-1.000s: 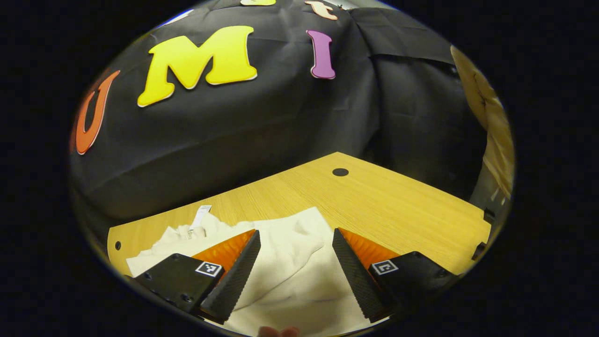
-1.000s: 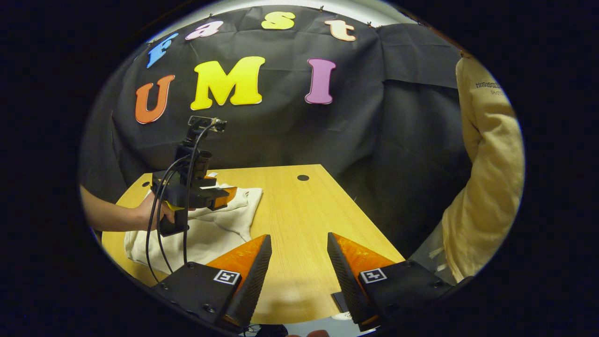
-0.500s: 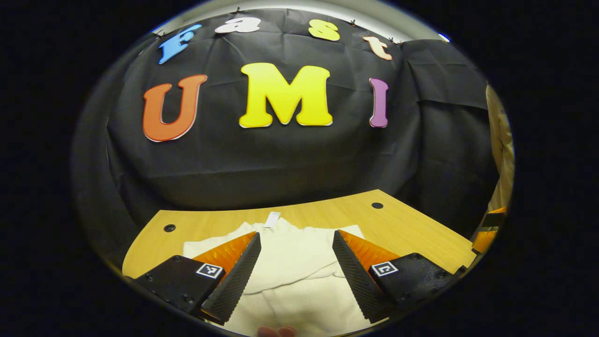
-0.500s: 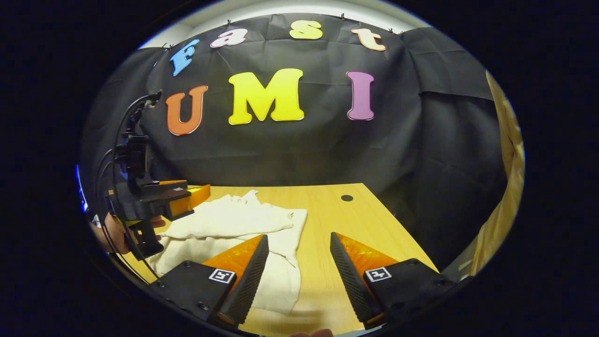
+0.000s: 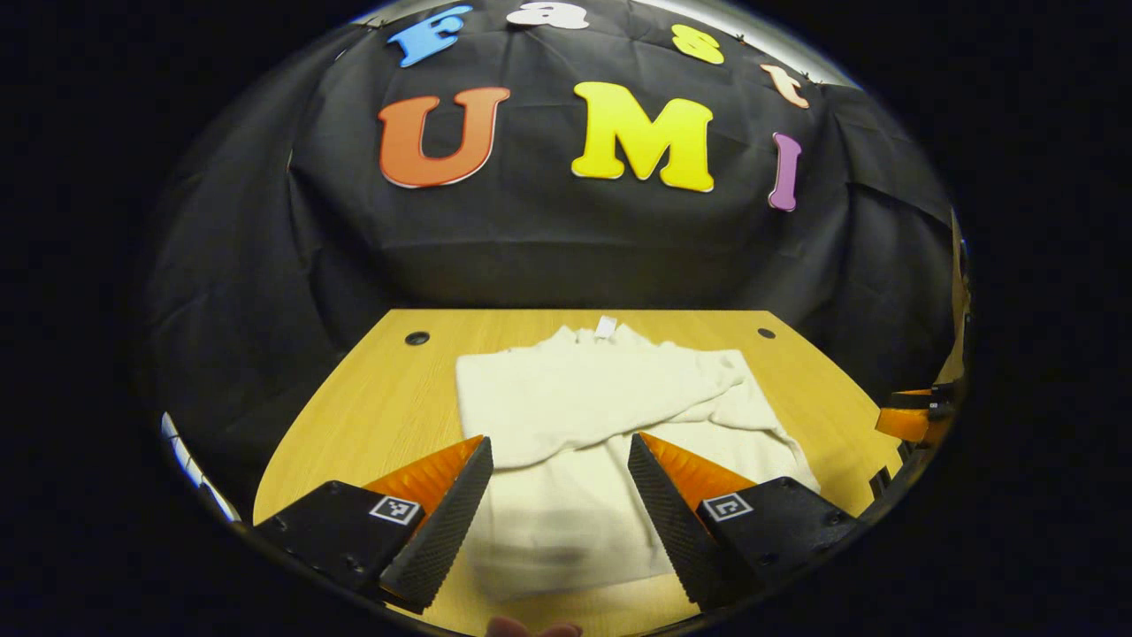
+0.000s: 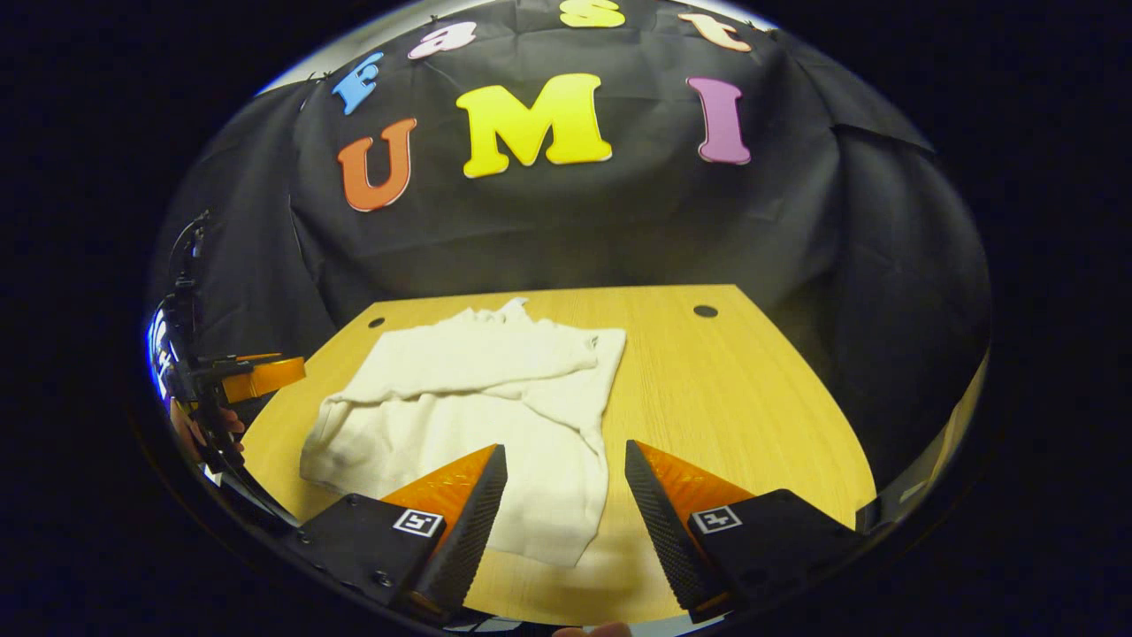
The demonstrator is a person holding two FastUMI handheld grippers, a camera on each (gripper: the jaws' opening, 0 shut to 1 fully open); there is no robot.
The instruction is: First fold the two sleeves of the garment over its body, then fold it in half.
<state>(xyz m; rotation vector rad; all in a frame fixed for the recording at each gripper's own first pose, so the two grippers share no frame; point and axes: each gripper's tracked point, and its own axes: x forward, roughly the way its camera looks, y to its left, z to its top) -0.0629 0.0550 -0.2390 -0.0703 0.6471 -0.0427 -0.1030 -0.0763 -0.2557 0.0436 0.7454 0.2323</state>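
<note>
A cream garment [image 5: 610, 407] lies flat on the wooden table [image 5: 371, 416], its collar tag [image 5: 606, 326] at the far end. One sleeve is folded across the upper body. In the right gripper view the garment [image 6: 478, 398] spreads left of centre. My left gripper [image 5: 557, 439] hangs open above the garment's near hem, with nothing between its fingers. Open as well, my right gripper [image 6: 564, 445] hovers over the garment's near right corner. At the left edge of the right gripper view, a hand [image 6: 199, 429] holds the left gripper [image 6: 256, 376], off the cloth.
The table has small round holes near its far corners [image 5: 416, 338] [image 6: 705, 310]. Bare wood [image 6: 734, 398] stretches right of the garment. The black cloth wall [image 5: 548, 257] stands just behind the table's far edge. The right gripper [image 5: 911, 416] shows at the table's right side.
Both grippers have drawn back toward the near edge, still open. The left gripper, earlier low over the cloth, has moved off it, and the whole garment has come into both views.
</note>
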